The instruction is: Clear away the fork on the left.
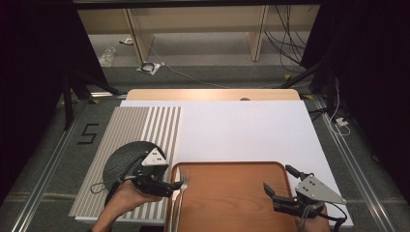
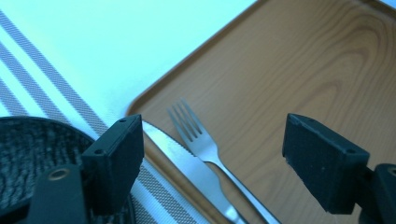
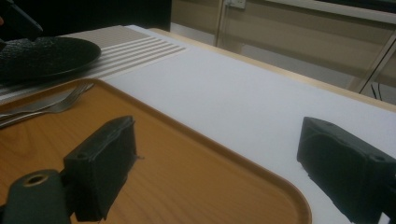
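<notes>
Left tool [image 1: 180,184] jaws apart, level, tips over fork [image 1: 183,180] on tray [image 1: 232,166].

Left gripper [image 1: 178,185] open beside fork [image 1: 182,186] on tray [image 1: 232,203]

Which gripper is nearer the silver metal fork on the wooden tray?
Left. The left gripper hangs open right beside the silver metal fork at the wooden tray's left edge; the right gripper sits open across the tray.
</notes>
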Demonstrator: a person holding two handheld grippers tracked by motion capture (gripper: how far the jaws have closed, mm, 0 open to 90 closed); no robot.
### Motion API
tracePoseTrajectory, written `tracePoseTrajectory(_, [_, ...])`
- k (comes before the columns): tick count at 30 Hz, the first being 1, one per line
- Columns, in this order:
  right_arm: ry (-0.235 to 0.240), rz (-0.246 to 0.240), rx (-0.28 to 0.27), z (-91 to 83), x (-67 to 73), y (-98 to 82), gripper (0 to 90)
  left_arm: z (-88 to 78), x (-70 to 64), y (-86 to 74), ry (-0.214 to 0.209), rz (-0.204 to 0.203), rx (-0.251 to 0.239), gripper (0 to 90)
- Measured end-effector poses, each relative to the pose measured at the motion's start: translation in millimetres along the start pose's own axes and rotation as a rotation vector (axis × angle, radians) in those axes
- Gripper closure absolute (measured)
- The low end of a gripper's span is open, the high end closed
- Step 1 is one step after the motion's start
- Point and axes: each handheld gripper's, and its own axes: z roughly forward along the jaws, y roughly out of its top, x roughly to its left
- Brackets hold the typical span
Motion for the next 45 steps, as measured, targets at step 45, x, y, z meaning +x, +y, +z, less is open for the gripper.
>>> tracePoseTrajectory(45, [-0.006, 0.009, -0.008, 0.0, 0.1, -0.4, 12.8, -45.1, 55.1, -61.0, 0.250, -0.427, -0.279, 20.6])
